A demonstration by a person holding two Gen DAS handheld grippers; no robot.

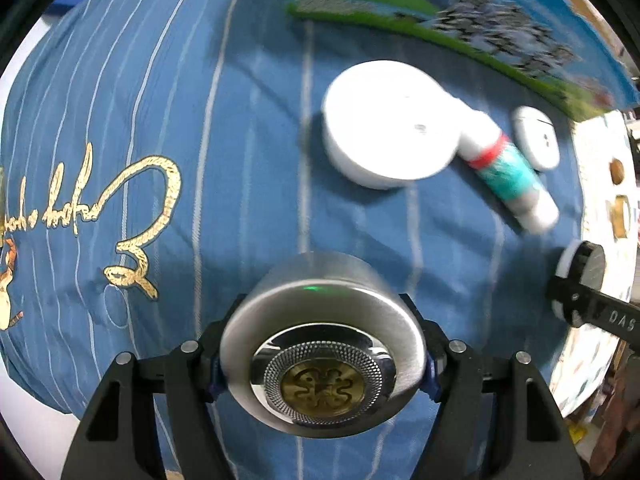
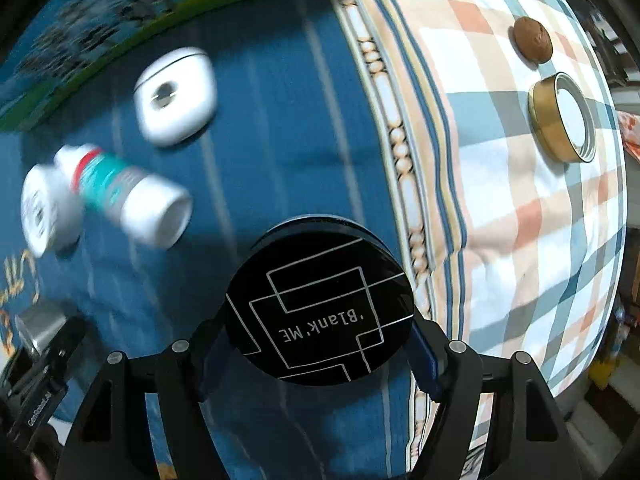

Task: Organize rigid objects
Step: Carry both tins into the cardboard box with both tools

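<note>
My left gripper is shut on a silver round jar with a gold emblem on its face, held above a blue striped blanket. Beyond it lie a white round tin, a white bottle with a teal label and a white earbud case. My right gripper is shut on a black round compact printed with white lines. The right wrist view shows the same bottle, earbud case and white tin to the left.
A green and blue picture box lies along the blanket's far edge. To the right a checked sheet carries a gold tin and a brown nut-like lump. Gold embroidery marks the blanket's left side.
</note>
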